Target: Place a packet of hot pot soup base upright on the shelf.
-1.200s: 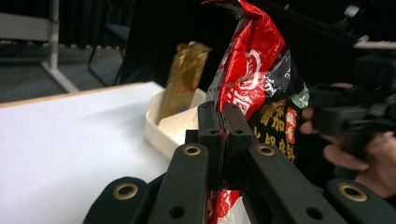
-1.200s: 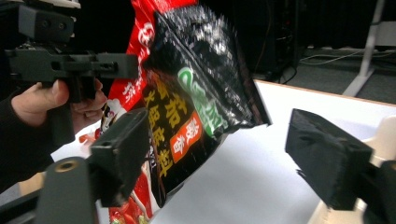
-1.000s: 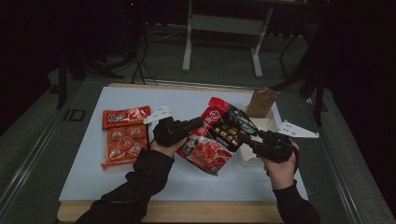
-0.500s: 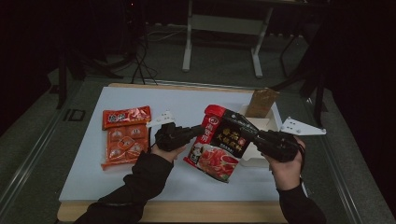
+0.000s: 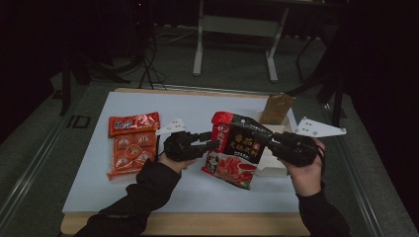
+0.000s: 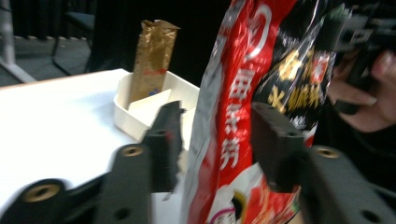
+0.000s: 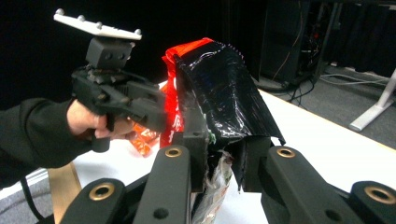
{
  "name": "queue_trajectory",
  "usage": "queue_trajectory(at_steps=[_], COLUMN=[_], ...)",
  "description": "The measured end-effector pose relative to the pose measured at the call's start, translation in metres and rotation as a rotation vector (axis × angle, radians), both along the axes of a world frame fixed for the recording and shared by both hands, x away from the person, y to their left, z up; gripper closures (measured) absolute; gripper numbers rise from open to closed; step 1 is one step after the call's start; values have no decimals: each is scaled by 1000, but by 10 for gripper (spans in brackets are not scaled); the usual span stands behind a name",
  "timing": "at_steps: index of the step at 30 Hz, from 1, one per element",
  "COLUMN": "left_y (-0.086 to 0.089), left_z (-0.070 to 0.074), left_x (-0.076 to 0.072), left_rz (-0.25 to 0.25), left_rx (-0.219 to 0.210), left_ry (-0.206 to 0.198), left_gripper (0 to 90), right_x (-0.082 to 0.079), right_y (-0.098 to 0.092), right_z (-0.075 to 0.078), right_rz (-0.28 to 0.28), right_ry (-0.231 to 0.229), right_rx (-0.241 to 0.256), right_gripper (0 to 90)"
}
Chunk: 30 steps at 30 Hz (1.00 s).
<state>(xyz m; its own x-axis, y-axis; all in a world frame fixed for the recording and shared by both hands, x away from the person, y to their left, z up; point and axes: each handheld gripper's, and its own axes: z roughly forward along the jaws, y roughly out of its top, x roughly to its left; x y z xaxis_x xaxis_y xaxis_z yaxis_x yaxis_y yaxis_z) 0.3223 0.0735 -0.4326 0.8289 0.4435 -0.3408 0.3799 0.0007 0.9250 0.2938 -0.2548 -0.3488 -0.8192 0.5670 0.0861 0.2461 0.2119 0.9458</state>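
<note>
A red and black food pouch [image 5: 242, 143] hangs above the white table [image 5: 197, 113] between both grippers. My left gripper [image 5: 215, 144] is shut on its red left edge. In the left gripper view the jaws of my left gripper [image 6: 217, 126] stand on either side of the pouch [image 6: 233, 93]. My right gripper [image 5: 269, 140] is shut on the pouch's black right side. In the right gripper view the pouch [image 7: 219, 84] rises from between the jaws of my right gripper [image 7: 224, 154], and beyond it is the left gripper [image 7: 116, 98] in a person's hand.
Two orange-red packets [image 5: 133, 123] [image 5: 129, 152] lie at the table's left. A white tray [image 5: 276, 168] sits under the right gripper, with a gold-brown pouch [image 5: 276, 107] standing at its back. In the left gripper view the tray [image 6: 135, 116] and gold pouch [image 6: 152, 56] stand behind the jaws.
The pouch has swung from a slant to nearly upright and moved slightly right. The right gripper shifted right with it, and the left gripper kept its place at the pouch's left edge.
</note>
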Motion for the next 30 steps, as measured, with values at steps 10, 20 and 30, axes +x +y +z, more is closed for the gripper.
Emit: queue_trajectory(at_steps=[10, 20, 30], left_y=[14, 28, 50], left_z=[5, -6, -24], left_x=[-14, -33, -56], left_rz=[5, 26, 20], left_rx=[95, 168, 203], left_ry=[29, 37, 50], left_gripper=[169, 15, 15], right_x=[17, 34, 55], right_y=[-20, -44, -76], right_z=[16, 25, 34], right_rz=[-11, -66, -152], right_ry=[-26, -45, -72], right_rx=[5, 18, 19], right_gripper=[773, 772, 771])
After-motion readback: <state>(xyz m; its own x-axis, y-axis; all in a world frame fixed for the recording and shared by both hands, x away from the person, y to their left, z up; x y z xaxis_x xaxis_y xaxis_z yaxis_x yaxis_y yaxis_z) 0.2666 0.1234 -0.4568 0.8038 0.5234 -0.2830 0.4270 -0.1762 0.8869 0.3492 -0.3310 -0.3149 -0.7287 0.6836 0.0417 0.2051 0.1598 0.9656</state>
